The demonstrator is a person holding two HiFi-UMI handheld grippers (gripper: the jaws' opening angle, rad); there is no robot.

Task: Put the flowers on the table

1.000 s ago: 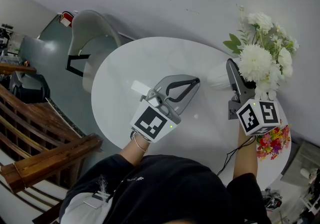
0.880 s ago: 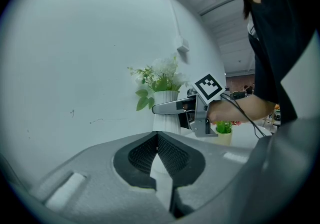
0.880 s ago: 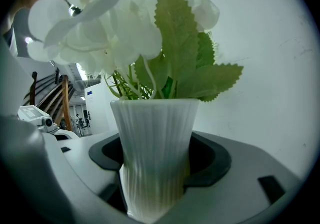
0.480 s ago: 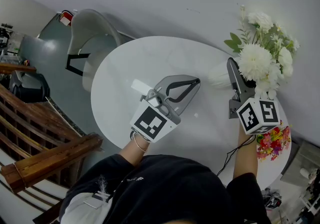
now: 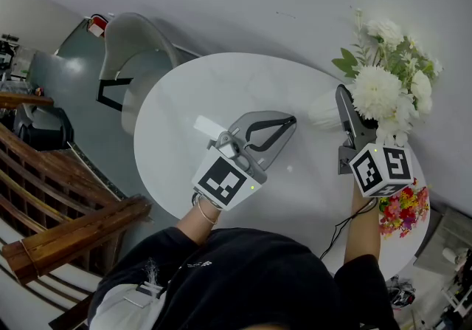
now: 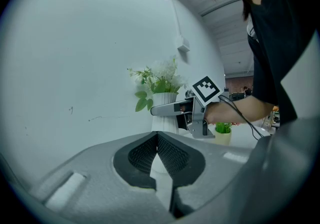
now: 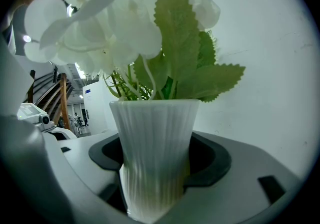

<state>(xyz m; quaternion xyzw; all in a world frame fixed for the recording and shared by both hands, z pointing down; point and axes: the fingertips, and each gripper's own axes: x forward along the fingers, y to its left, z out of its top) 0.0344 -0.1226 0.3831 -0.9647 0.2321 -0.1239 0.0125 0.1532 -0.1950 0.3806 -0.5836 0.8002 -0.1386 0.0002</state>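
Right gripper view: vase (image 7: pixel 155 128) (white flowers (image 7: pixel 100 22)) in tool (image 7: pixel 159 163)

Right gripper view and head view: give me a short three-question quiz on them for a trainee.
1. What does the right claw grip? A a cup, B the white ribbed vase, C a book.
2. True or false: the left claw holds a stem.
3. Fill in: the vase's flowers are ___ in colour.
Key: 1 B; 2 false, it is shut on nothing; 3 white.
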